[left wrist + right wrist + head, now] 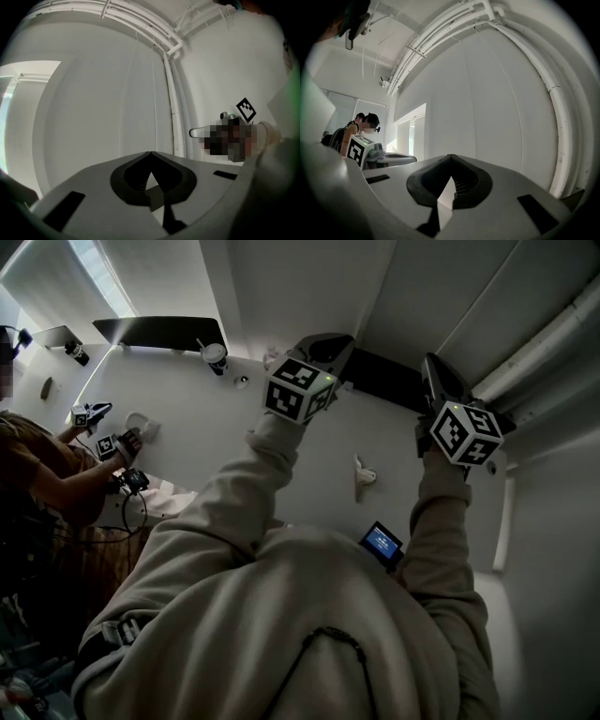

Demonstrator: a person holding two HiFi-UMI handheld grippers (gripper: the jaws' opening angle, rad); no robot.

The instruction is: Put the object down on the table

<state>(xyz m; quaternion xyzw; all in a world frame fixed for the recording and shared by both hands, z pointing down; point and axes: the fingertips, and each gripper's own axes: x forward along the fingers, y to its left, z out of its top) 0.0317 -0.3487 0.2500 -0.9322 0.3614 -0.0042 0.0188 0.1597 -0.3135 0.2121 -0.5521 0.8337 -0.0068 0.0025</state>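
In the head view, the left gripper [330, 341] and the right gripper [437, 369] are held side by side, well apart, out in front of the person's pale hooded sweatshirt [309, 615]. Between them and nearer the body lies a small white object [364, 474]. Closer still, by the right sleeve, is a small lit screen [382, 542]. To the left, on the white surface [197, 427], stands a lidded paper cup [215, 355], with a dark flat panel [159, 330] just to its left. At the left edge a second person's arm [66, 479] reaches over the surface. White pipes [548, 338] run along the wall on the right.
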